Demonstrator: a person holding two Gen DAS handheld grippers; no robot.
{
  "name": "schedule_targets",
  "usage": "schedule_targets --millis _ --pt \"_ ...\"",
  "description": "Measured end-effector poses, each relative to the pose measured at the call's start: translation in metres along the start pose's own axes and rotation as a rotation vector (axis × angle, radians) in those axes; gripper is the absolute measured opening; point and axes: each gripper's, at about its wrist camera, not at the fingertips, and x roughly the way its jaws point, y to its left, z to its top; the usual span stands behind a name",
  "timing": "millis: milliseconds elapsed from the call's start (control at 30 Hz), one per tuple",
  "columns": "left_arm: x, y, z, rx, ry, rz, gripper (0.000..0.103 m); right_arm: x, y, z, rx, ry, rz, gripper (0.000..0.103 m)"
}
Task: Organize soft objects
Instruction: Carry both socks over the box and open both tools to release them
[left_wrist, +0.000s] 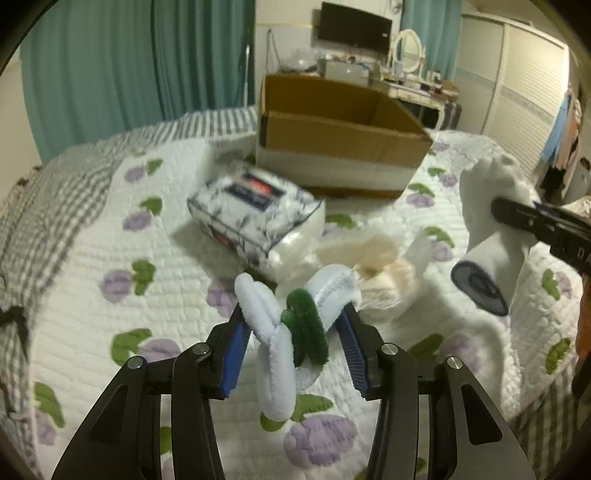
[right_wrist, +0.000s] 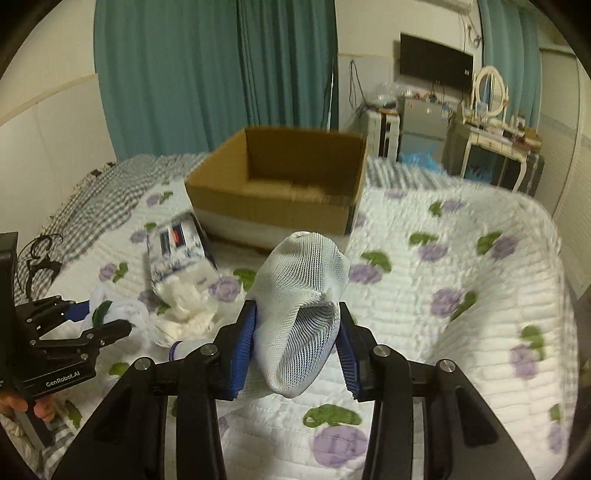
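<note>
while both grippers hang above the quilt (left_wrist: 92, 236), we've got the left gripper (left_wrist: 295, 325) clamped on a white-and-green chenille loop (left_wrist: 284, 332) and the right gripper (right_wrist: 295, 332) pinching a white mesh slipper (right_wrist: 306, 295). the box (right_wrist: 273, 177) sits open up ahead, beyond the tissue pack (left_wrist: 255, 210) (more soft bits lie beside it). our worry: the loop dangles loosely and could slide out, and the slipper, nipped only near its opening, could swing and clip the box rim.

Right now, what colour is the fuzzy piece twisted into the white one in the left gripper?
Dark green pipe-cleaner piece, clearest in the left wrist view.
</note>
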Motion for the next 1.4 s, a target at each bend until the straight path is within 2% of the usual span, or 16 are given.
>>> schedule_targets --millis 367,700,1000,1133,1233,1400 --pt "-0.050 -0.014 0.033 0.010 -0.085 0.007 0.046 -0.053 0.011 0.029 -0.062 -0.100 -0.008 0.041" --pt "-0.068 -0.023 0.103 0.010 -0.235 0.009 0.049 -0.043 0.009 0.079 -0.114 -0.158 0.010 0.041" --pt "-0.025 -0.027 0.174 0.055 -0.288 0.031 0.049 0.010 -0.008 0.133 -0.140 -0.172 0.012 0.041" --pt "0.004 -0.024 0.196 0.048 -0.274 0.031 0.049 0.044 -0.016 0.155 -0.143 -0.156 0.030 0.041" --pt "0.031 -0.021 0.210 0.044 -0.245 0.024 0.050 0.069 -0.025 0.169 -0.132 -0.146 0.096 0.041" --pt "0.069 -0.020 0.226 0.086 -0.227 0.052 0.051 0.121 -0.035 0.183 -0.147 -0.071 0.134 0.041"
